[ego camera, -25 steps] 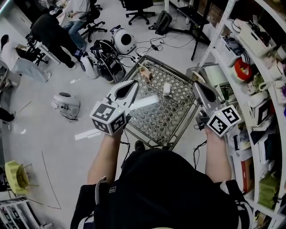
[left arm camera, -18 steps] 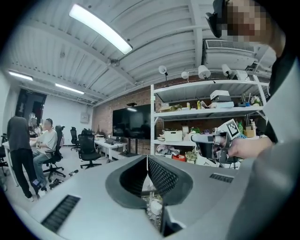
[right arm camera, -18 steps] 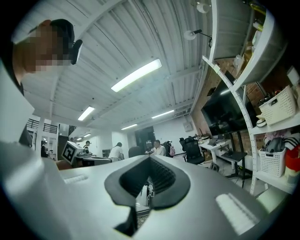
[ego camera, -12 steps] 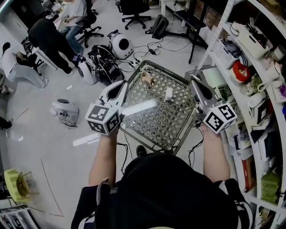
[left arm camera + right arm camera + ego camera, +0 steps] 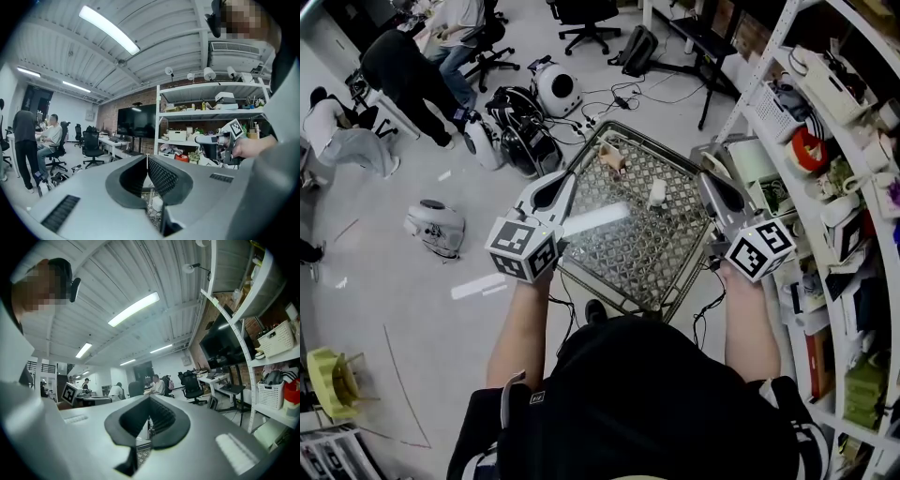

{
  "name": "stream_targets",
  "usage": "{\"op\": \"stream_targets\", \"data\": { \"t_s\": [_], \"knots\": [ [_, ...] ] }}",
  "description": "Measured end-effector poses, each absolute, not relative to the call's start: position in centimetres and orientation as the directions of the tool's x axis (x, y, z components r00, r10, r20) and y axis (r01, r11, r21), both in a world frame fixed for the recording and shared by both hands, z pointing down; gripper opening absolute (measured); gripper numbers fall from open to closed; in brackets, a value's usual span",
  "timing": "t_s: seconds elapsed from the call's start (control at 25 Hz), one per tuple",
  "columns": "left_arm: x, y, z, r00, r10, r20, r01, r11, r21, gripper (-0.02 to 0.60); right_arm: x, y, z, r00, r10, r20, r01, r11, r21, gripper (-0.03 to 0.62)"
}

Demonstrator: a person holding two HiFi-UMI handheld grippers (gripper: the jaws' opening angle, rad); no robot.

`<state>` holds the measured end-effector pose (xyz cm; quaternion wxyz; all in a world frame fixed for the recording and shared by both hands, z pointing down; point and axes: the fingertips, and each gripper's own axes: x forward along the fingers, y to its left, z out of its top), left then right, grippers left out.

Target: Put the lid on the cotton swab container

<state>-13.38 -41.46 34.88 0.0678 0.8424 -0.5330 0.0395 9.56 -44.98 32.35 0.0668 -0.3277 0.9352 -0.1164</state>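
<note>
Jaws on both sides are pressed together with nothing between them. That goes for the left gripper (image 5: 571, 176) and the right gripper (image 5: 708, 180), and both gripper views show the tips meeting on empty air. They hang above the lattice-top table (image 5: 628, 253), not touching anything.

I count two small things on the table. One is a little white upright piece (image 5: 656, 192), which I'm guessing is the cotton swab container. The other is a tan lump (image 5: 610, 158) near the far corner, well apart from it. It's too small to tell if that's the lid.

My guess is it's thin plastic, so very light, stiff and easy to knock over or skate around on that slick top. I'd steady the tub by its side walls with one gripper and pinch the lid by its rim, gently.
</note>
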Motion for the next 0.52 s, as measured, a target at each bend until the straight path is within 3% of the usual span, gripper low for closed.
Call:
{"op": "stream_targets", "data": {
  "t_s": [0.52],
  "knots": [
    [-12.44,-42.09,35.70,0.449,-0.879,0.163,-0.894,-0.440,0.088,0.009,10.17,-45.48,33.05,-0.769,-0.639,-0.026,-0.609,0.744,-0.276,0.008]
  ]
}}
